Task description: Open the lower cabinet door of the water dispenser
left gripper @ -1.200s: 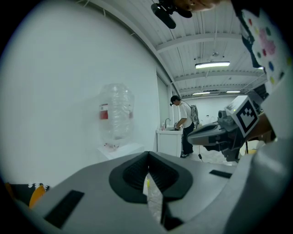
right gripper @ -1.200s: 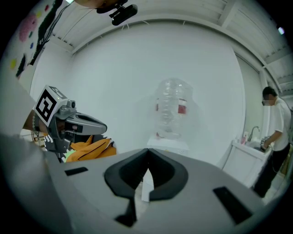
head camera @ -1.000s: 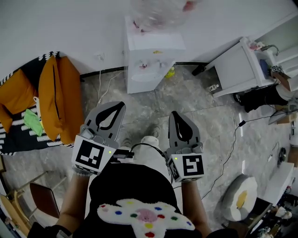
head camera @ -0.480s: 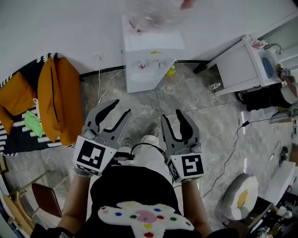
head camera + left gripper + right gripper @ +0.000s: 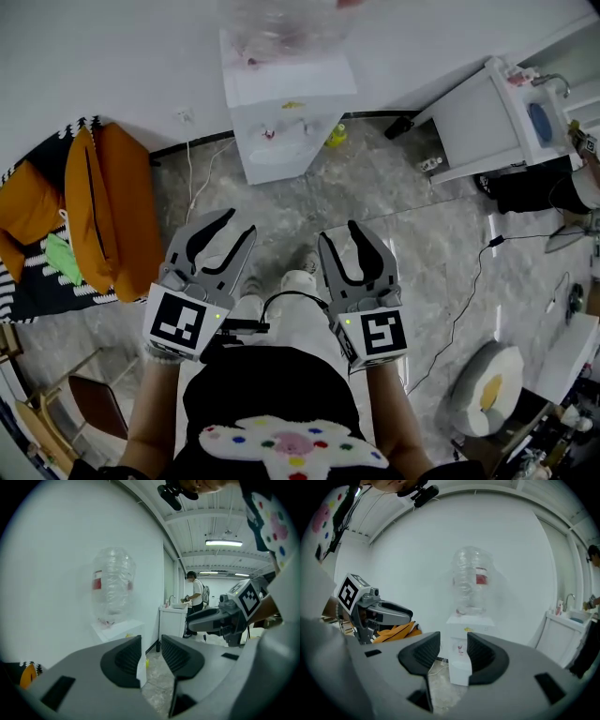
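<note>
Overhead, looking down past a person's arms: the L hand-held gripper [image 5: 238,225] has its jaws partly apart w/ nothing between them. They have just been opening, then eased in a little. The R hand-held gripper [image 5: 339,234] sits beside it, jaws a bit wider, just opened too, and empty. Both point toward the water dispenser [image 5: 281,112] but are well short of it, no contact.

The dispenser is a white box standing against the white wall [image 5: 112,56], w/ a clear bottle [image 5: 281,23] upended on top. Its lower cabinet door [image 5: 459,671] looks shut. In the right gripper view the door shows far off in the gap between the jaws.

By the dispenser's base, to its right in the head view, a small yellow item [image 5: 336,138] lies on the grey marbled floor [image 5: 422,244]. Left of the dispenser are orange cushions [image 5: 112,206]; right of it, a white sink unit [image 5: 487,122].
</note>
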`<state>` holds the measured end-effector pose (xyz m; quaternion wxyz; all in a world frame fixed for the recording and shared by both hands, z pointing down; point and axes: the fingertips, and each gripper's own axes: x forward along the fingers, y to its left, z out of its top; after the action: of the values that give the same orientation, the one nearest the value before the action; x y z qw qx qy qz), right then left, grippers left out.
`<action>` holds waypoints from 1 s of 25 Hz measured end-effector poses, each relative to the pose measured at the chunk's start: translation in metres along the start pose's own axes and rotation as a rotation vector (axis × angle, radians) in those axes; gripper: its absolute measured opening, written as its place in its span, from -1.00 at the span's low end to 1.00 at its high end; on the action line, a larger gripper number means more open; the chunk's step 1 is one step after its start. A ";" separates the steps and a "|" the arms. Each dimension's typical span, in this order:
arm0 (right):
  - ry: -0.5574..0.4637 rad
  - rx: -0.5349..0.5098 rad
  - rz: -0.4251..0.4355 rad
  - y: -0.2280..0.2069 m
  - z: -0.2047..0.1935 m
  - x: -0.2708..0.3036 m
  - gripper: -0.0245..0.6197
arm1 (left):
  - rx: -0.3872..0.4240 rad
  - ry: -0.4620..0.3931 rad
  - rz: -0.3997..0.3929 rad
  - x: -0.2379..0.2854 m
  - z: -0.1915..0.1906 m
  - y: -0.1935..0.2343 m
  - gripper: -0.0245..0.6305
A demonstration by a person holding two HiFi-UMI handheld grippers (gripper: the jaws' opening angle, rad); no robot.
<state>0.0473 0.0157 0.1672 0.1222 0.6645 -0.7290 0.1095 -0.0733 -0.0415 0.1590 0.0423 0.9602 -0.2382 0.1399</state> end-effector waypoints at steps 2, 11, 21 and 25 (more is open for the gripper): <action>0.009 0.004 0.018 -0.005 -0.003 0.005 -0.41 | -0.008 0.003 0.003 0.008 -0.001 0.000 -0.48; 0.044 0.013 0.092 -0.029 -0.018 0.034 -0.41 | -0.037 0.018 0.029 0.048 -0.007 0.007 -0.48; 0.063 0.014 0.112 -0.073 -0.041 0.080 -0.42 | -0.047 0.034 0.031 0.099 -0.017 0.010 -0.48; 0.069 -0.014 0.143 -0.085 -0.052 0.095 -0.41 | -0.047 0.033 0.026 0.119 -0.021 0.009 -0.48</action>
<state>0.1255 -0.0646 0.2465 0.1437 0.6059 -0.7706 0.1357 0.0180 -0.0988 0.2140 0.0671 0.9533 -0.2532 0.1505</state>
